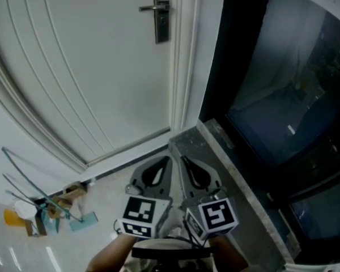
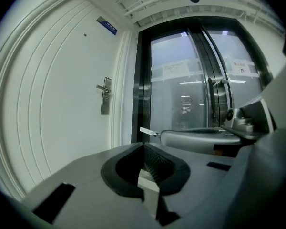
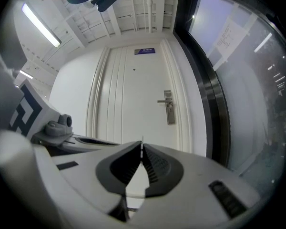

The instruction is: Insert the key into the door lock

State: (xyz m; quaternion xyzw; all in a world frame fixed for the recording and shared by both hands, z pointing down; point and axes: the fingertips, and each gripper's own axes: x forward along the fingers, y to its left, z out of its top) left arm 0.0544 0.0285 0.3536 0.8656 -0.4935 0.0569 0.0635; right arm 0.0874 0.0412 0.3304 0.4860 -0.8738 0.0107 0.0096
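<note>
The white door (image 1: 90, 67) carries a metal lock plate with a lever handle (image 1: 161, 11), far ahead of both grippers. The same lock plate (image 2: 105, 97) shows in the left gripper view, and in the right gripper view the lock plate (image 3: 168, 107) is up and right of the jaws. My right gripper (image 1: 182, 158) is shut on a small flat silver key (image 2: 147, 131) that pokes out past its tips. In the right gripper view the key (image 3: 142, 142) shows only as a thin edge. My left gripper (image 1: 169, 159) runs close beside the right one, shut with nothing at its tips.
A dark glass wall (image 1: 283, 84) stands right of the door frame (image 1: 184, 55), with a stone ledge (image 1: 238, 174) along its foot. Scraps of litter (image 1: 45, 208) lie on the floor at lower left. A small blue sign (image 3: 145, 51) is fixed high on the door.
</note>
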